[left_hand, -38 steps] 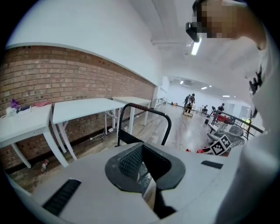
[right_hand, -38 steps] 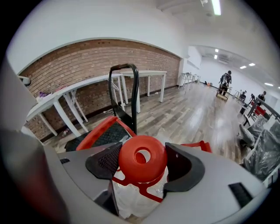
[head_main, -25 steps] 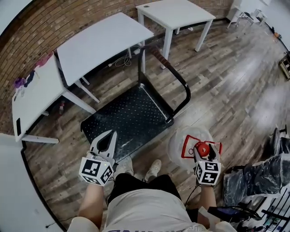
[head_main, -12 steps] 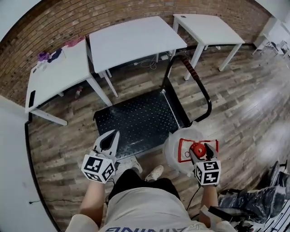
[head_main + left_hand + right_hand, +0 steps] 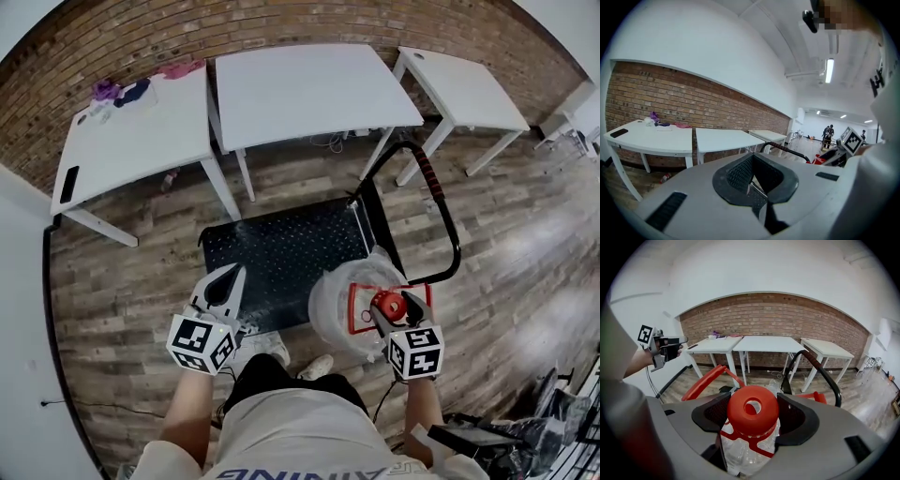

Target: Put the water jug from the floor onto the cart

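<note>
Wood floor (image 5: pixel 122 281): black cart (image 5: pixel 281 253), white tables (image 5: pixel 309 89) standing on it.

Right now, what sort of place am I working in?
Probably an office-style workroom or lab: plain white tables line a brick wall, the floor is wood plank, and a black platform cart stands by them.

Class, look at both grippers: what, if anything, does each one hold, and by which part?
The right gripper grips the water jug by its red cap; the left gripper holds nothing.
</note>
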### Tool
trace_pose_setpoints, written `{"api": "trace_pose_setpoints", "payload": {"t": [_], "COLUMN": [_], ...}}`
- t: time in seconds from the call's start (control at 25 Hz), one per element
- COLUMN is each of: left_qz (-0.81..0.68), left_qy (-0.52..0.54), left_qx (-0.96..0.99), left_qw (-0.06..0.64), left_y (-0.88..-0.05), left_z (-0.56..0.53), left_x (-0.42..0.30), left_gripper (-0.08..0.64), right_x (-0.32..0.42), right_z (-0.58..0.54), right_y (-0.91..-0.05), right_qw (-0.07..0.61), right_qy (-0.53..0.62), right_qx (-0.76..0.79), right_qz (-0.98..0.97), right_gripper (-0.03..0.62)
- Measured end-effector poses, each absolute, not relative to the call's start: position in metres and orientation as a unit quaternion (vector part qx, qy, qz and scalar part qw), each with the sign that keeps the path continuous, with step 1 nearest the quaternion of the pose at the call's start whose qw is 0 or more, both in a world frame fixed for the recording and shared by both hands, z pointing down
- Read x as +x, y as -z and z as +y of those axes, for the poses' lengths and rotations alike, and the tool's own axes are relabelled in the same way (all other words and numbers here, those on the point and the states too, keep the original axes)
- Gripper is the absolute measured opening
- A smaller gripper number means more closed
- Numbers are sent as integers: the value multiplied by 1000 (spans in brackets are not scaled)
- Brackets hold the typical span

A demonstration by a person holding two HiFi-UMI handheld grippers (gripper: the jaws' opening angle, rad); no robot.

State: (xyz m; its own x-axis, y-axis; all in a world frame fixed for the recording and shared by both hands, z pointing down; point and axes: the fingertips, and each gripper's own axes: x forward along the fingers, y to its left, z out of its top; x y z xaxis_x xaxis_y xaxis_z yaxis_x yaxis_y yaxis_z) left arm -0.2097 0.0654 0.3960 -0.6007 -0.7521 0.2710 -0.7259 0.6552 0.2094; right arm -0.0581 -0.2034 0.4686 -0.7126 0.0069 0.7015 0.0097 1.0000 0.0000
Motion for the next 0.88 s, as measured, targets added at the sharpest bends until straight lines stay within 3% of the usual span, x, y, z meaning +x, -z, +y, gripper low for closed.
{"api": "trace_pose_setpoints", "payload": {"t": [0.32, 0.88], "left_qz": [-898, -932], "left_qy": [59, 72], "left_qx": [395, 288], "left_qw": [184, 209], "left_y": [-407, -421], "left_z": [107, 124], "left_x": [-267, -270], "left_gripper": [0, 0], "right_x": [-144, -284], "right_z": [-175, -195], "right_y": [-481, -551], "right_qw": [376, 384], "right_qy": [18, 48], "right_qx": [-38, -111], "right_qz": [-926, -915], "right_gripper": [313, 313]}}
